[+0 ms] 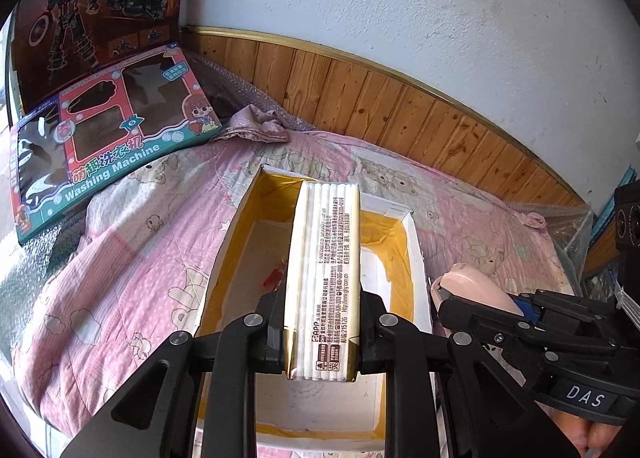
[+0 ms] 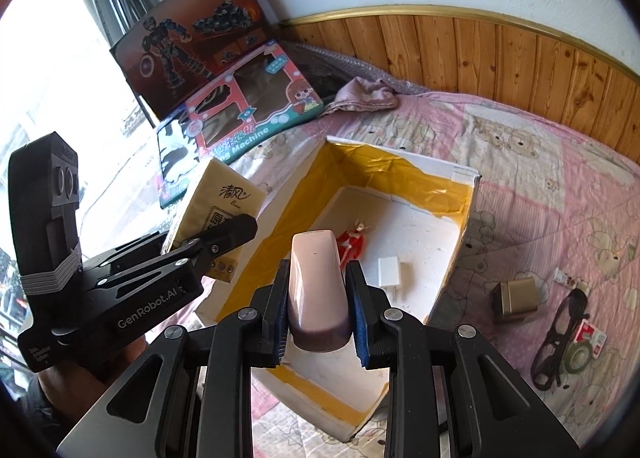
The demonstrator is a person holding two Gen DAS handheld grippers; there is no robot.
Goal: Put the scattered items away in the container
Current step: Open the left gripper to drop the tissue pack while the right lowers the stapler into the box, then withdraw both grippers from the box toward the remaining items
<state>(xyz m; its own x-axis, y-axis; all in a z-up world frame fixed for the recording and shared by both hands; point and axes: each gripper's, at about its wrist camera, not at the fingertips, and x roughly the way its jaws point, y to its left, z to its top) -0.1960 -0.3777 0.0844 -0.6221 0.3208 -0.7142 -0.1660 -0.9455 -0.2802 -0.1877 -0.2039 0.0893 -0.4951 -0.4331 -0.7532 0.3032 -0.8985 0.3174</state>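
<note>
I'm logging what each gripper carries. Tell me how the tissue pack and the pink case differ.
The tissue pack is a flat, cream-yellow printed rectangle in the left gripper; the pink case is plain, glossy and rounded, in the right gripper. The pack looks longer than the case. Both are clamped above the open white box.

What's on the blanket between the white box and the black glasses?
A small gold box lies on the blanket, between the white box and the black glasses, seen in the right wrist view.
</note>
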